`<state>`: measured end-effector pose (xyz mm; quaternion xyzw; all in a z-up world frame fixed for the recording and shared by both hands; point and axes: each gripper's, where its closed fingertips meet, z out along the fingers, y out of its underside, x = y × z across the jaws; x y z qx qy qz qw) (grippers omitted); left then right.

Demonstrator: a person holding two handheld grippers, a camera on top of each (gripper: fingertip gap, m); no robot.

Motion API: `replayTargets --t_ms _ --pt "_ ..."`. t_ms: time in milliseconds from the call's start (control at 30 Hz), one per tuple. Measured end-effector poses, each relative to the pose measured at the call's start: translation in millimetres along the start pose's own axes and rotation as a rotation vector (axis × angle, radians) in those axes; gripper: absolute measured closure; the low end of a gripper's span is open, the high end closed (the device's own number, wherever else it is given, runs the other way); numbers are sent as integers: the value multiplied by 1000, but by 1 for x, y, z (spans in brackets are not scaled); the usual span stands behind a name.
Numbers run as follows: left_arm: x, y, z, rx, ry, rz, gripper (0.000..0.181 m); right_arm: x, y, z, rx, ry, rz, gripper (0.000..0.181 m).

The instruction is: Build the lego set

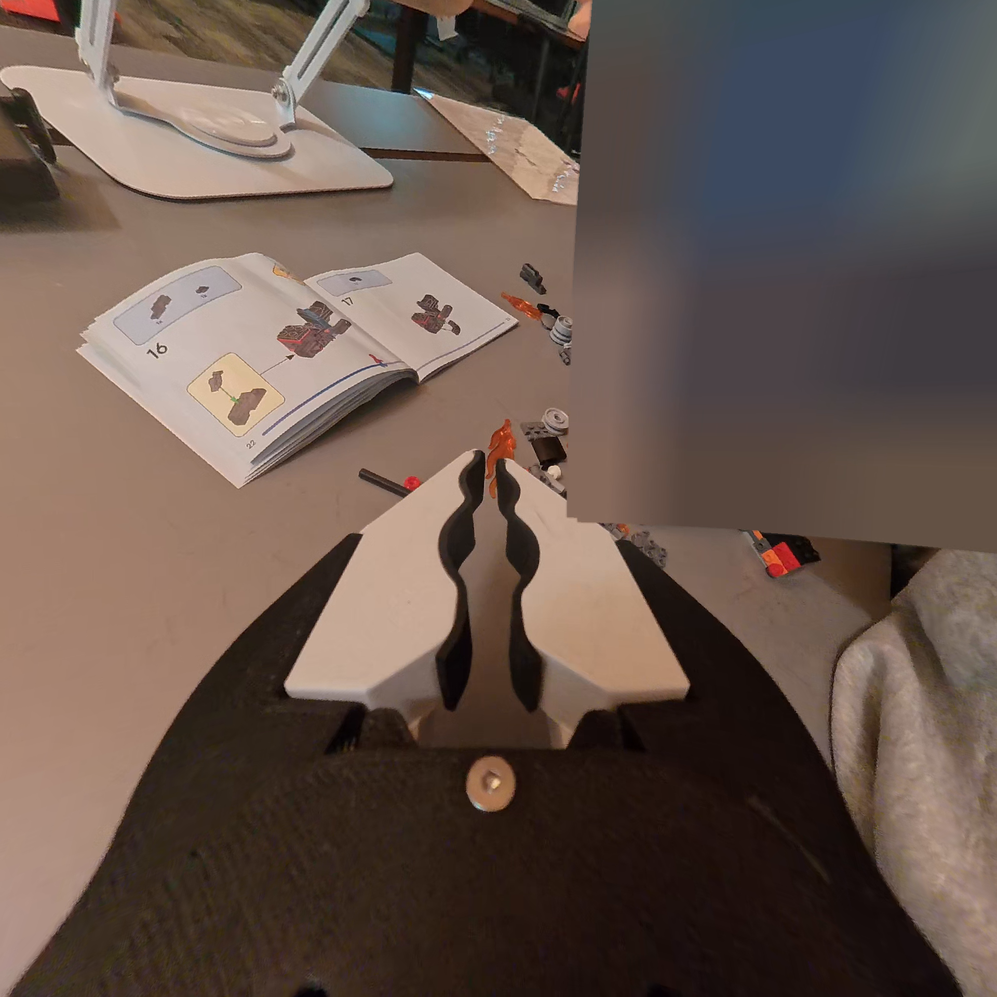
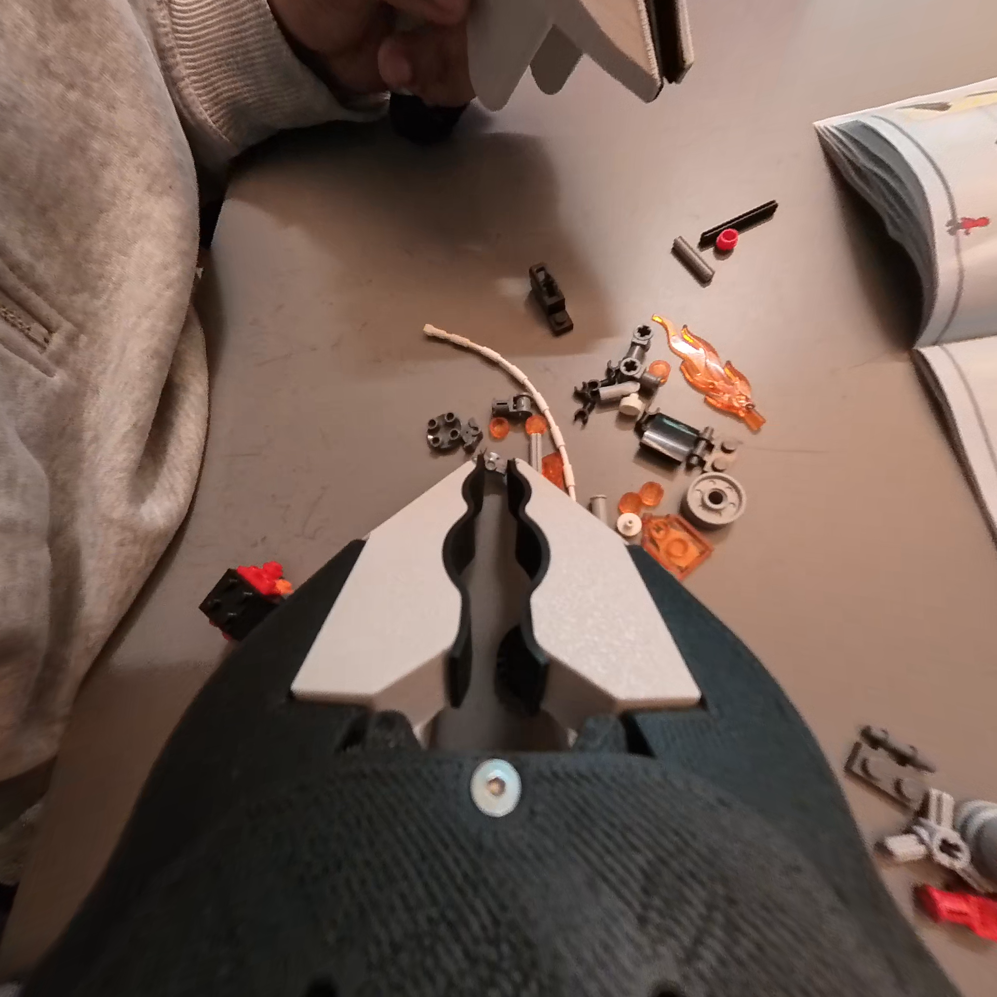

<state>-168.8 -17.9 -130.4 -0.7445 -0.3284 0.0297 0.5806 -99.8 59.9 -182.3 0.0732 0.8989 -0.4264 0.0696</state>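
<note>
Several loose Lego pieces lie on the brown table (image 2: pixel 334 243): an orange flame (image 2: pixel 707 372), a grey wheel (image 2: pixel 715 502), a white bendy hose (image 2: pixel 518 372) and a black clip piece (image 2: pixel 550 294). My right gripper (image 2: pixel 493 468) is down at the near edge of this pile, shut on a small grey piece (image 2: pixel 492 462) between its tips. A black and red part-built block (image 2: pixel 243 599) sits to its left. My left gripper (image 1: pixel 491 466) is held above the table, shut and empty; it also shows in the right wrist view (image 2: pixel 661 54). An orange flame (image 1: pixel 502 448) lies beyond its tips.
The open instruction booklet (image 1: pixel 270 350) lies left of the pile and shows at the right edge of the right wrist view (image 2: pixel 917 216). A white stand base (image 1: pixel 189 140) sits at the far left. A person's grey sleeve (image 2: pixel 81 270) borders the table. A grey plate (image 2: pixel 885 766) and a red piece (image 2: pixel 955 912) lie near right. The gap from one gripper's tips to the other's is roughly 12 cm. The grey wheel (image 2: pixel 715 502) lies around 7 cm away from my right fingertips. The orange flame (image 2: pixel 707 372) is about 8 cm from my right fingertips.
</note>
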Motion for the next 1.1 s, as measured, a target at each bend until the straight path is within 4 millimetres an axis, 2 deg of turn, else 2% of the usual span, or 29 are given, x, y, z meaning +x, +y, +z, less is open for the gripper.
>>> replayTargets --t_ms 1100 --pt "1 1 1 -8 8 -8 179 2 -1 -1 8 -37 58 175"
